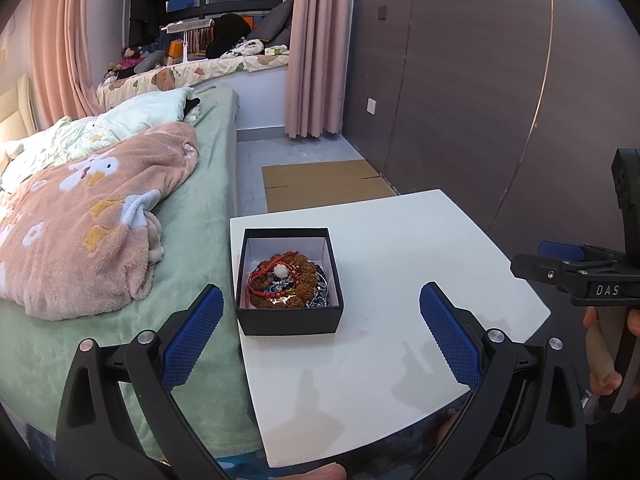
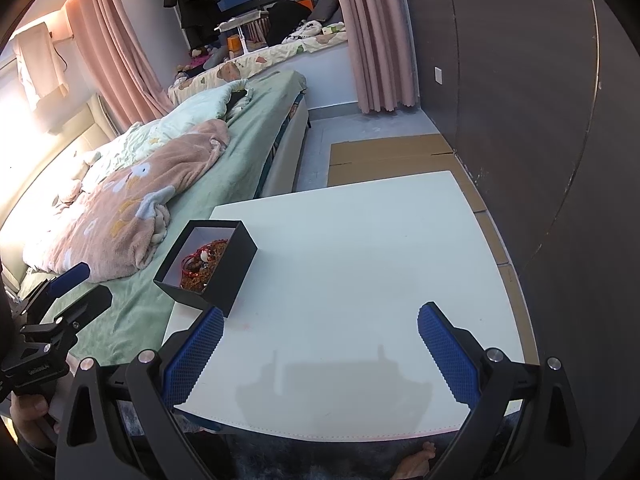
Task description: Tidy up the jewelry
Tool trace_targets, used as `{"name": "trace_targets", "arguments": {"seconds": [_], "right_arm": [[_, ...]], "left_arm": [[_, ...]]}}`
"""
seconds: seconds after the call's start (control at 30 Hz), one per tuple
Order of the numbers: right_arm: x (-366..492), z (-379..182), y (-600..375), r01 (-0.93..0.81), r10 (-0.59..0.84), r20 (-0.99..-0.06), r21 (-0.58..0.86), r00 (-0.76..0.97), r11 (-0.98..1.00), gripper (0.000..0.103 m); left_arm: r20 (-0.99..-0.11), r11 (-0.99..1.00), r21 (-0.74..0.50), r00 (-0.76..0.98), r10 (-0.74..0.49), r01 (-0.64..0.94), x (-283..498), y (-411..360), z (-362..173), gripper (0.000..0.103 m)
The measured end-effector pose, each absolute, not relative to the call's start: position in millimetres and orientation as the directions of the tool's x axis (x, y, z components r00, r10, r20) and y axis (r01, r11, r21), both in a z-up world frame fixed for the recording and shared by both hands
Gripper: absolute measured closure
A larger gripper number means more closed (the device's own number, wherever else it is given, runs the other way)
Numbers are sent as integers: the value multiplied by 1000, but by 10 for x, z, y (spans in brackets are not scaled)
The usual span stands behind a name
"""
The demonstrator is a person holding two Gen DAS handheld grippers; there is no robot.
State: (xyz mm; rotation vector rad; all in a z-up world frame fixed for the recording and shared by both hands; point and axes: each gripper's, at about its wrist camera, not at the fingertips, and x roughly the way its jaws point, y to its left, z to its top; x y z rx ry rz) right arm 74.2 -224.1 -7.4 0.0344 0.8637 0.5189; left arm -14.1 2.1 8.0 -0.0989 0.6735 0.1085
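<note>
A small black box [image 1: 289,322] with a white lining stands on the left part of a white table [image 1: 400,248]. It holds a heap of jewelry [image 1: 286,282]: brown bead bracelets, red cords, a white bead, dark and silver beads. My left gripper [image 1: 320,332] is open and empty, just in front of the box and above the table. My right gripper [image 2: 320,348] is open and empty over the table's near middle, the box [image 2: 230,276] to its left. The right gripper also shows at the right edge of the left wrist view [image 1: 576,268].
A bed [image 1: 200,184] with a green sheet and a pink blanket [image 1: 88,220] lies against the table's left side. Flat cardboard [image 1: 324,184] lies on the floor beyond the table. A dark panelled wall [image 1: 480,100] runs along the right. The table's near edge [image 2: 320,426] is close to me.
</note>
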Motion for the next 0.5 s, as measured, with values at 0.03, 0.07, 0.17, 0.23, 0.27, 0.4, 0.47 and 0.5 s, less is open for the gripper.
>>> {"name": "trace_targets", "arguments": {"seconds": [0.03,0.07,0.17,0.23,0.27,0.4,0.47,0.5], "right_arm": [[746,-72,-2242,-422,448,-717,233,534,876,8],[746,-72,-2239,-423,448,-717,232,534,876,8],[760,-74,-2241,-421,445,-719,231,533,877,8],[755,-77,-2241,-419,443,-721,230,533,878,8],[756,-79,-2245,-418,442,-721,230,533,879,8],[754,-88,-2227,-416,440,-723,229,533,880,8],[752,-96,-2227,-412,439,-723,231,533,881,8],[756,-100,-2228,-411,440,-723,233,533,881,8]], "left_arm": [[-627,990,-53,776,72,-134,-140,23,78,5],[-629,989,-49,773,76,-138,-134,25,76,5],[-633,989,-52,770,76,-140,-128,33,71,5],[-631,989,-46,771,81,-141,-130,32,69,5],[-631,989,-42,771,85,-143,-130,33,69,5],[-632,987,-33,768,100,-155,-125,61,64,5],[-635,986,-36,766,103,-162,-118,82,56,5],[-636,986,-40,765,100,-162,-115,86,51,5]]}}
